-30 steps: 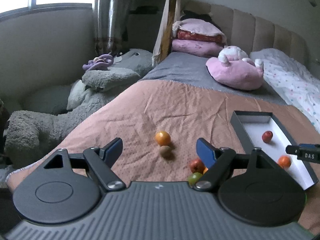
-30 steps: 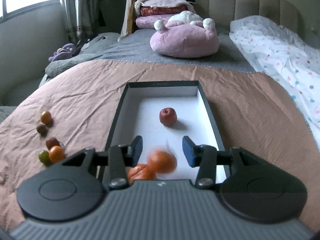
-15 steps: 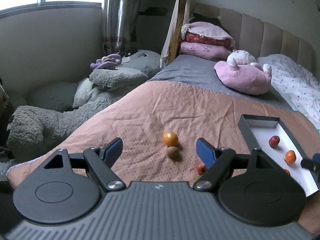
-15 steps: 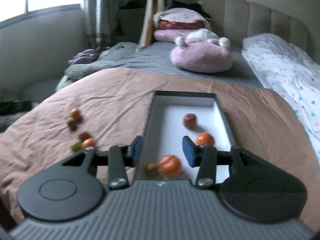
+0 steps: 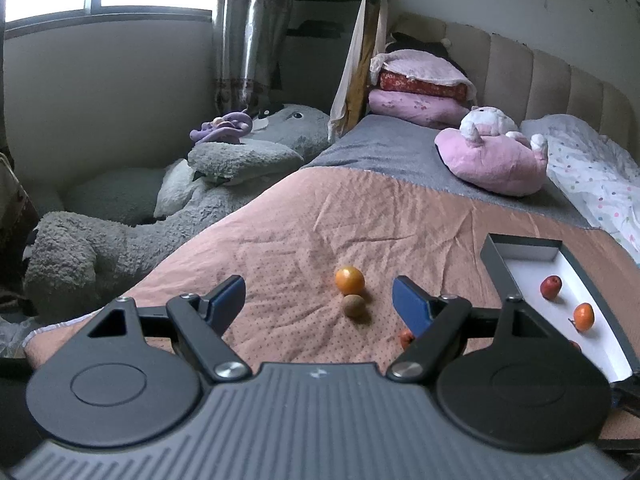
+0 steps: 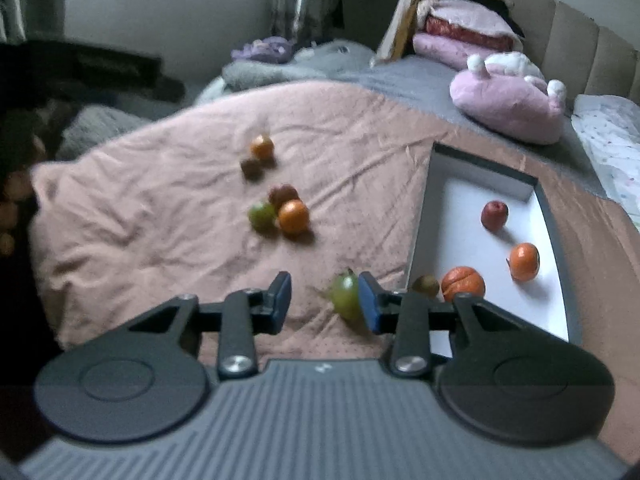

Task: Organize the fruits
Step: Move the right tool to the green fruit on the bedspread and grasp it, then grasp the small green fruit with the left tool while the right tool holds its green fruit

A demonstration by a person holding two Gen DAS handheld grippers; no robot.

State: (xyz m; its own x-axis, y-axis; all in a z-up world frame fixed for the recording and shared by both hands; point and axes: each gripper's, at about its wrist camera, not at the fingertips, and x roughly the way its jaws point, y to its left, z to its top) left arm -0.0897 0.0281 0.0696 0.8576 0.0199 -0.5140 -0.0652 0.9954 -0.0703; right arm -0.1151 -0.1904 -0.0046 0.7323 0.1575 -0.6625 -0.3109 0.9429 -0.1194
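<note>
In the left wrist view my left gripper (image 5: 320, 300) hangs open and empty over the pink bedspread. Just beyond it lie an orange (image 5: 350, 280) and a brown kiwi (image 5: 354, 306). A red fruit (image 5: 405, 338) peeks from behind the right finger. In the blurred right wrist view my right gripper (image 6: 324, 302) is closing. A green pear (image 6: 345, 295) lies on the bedspread between its fingers, close to the right one, with a gap on its left. The dark-rimmed white box (image 6: 480, 164) holds a red apple (image 6: 495, 216), an orange (image 6: 524, 262), a tangerine (image 6: 463, 283) and a kiwi (image 6: 426, 285).
On the bedspread a cluster of an orange (image 6: 294, 216), a green fruit (image 6: 262, 216) and a red fruit (image 6: 283, 195) lies ahead of the right gripper. A pink plush toy (image 5: 496, 156) rests at the back. A big grey plush (image 5: 120, 236) lies off the bed's left edge.
The right gripper swung left from above the box to the bedspread, and its jaws narrowed with the green pear now between them. The left gripper barely moved.
</note>
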